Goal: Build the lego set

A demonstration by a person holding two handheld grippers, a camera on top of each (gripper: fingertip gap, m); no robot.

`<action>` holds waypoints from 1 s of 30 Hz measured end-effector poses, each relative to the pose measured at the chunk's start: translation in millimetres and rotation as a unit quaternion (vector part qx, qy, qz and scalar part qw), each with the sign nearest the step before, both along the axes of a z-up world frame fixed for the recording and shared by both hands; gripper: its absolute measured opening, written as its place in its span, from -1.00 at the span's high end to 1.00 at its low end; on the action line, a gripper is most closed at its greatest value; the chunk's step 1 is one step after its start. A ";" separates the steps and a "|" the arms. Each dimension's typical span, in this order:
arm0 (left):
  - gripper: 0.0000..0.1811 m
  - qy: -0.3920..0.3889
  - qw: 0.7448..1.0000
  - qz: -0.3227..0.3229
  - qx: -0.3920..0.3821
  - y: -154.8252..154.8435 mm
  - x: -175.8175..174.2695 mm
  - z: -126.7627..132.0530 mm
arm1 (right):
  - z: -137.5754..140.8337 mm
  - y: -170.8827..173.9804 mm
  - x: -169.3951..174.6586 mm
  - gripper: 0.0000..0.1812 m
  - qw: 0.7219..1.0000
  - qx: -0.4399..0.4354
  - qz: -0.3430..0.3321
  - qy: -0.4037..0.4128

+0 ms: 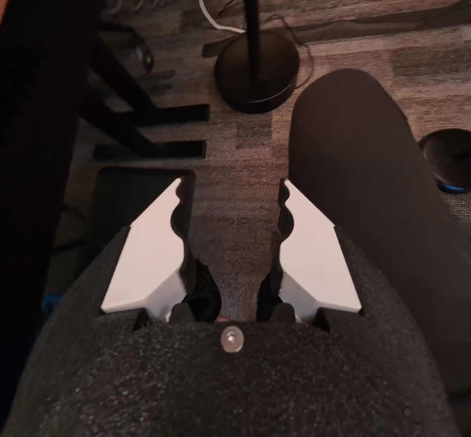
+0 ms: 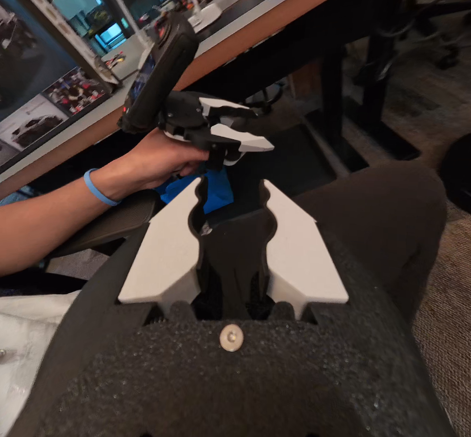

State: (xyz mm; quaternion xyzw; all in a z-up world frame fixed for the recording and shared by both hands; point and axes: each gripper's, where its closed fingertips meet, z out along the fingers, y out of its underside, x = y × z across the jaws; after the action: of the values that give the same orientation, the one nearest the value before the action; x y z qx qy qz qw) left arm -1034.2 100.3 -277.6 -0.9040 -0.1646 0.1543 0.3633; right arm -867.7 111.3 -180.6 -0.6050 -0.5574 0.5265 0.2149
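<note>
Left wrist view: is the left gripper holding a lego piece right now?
No. The left gripper is open with nothing between its fingers, and it points down at the carpeted floor beside a black lamp base.

Lamp base [image 1: 256, 73] on carpet [image 1: 237, 195]

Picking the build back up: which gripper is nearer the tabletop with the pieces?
Left, probably. The left gripper, open and empty, is beside the orange-edged grey table; the right gripper, also open, sits lower by the lap.

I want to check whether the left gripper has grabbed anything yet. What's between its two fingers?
Nothing. In the left wrist view the left gripper is open, with only bare carpet floor showing in the gap.
</note>
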 end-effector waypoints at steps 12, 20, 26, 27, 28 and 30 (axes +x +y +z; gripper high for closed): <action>0.25 0.024 0.989 0.121 -0.076 -183.4 -37.6 -23.7 | -20.8 -156.4 -46.8 0.55 0.976 0.024 0.216 -0.009; 0.28 0.050 0.992 0.055 -0.107 -213.1 -4.3 -32.0 | -40.9 -201.0 -45.2 0.55 0.951 0.067 0.300 -0.012; 0.28 0.046 0.993 0.051 -0.093 -212.1 -1.2 -28.3 | -35.1 -201.5 -45.5 0.55 0.942 0.125 0.310 0.015; 0.28 0.051 0.994 0.045 -0.090 -208.1 -0.2 -26.1 | -35.6 -198.3 -45.7 0.55 0.942 0.131 0.308 0.016; 0.28 0.057 0.994 0.037 -0.085 -202.3 1.4 -22.9 | -36.8 -194.3 -45.3 0.54 0.943 0.134 0.306 0.014; 0.28 0.070 0.995 0.020 -0.068 -186.0 4.8 -12.9 | -37.3 -184.4 -41.5 0.50 0.946 0.124 0.299 0.014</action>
State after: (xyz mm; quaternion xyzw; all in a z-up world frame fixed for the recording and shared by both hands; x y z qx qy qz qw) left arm -1029.4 -85.7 -290.5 -0.9101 -0.1455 0.2356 0.3082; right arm -909.3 -73.1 -218.0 -0.3716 -0.7705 0.5018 0.1283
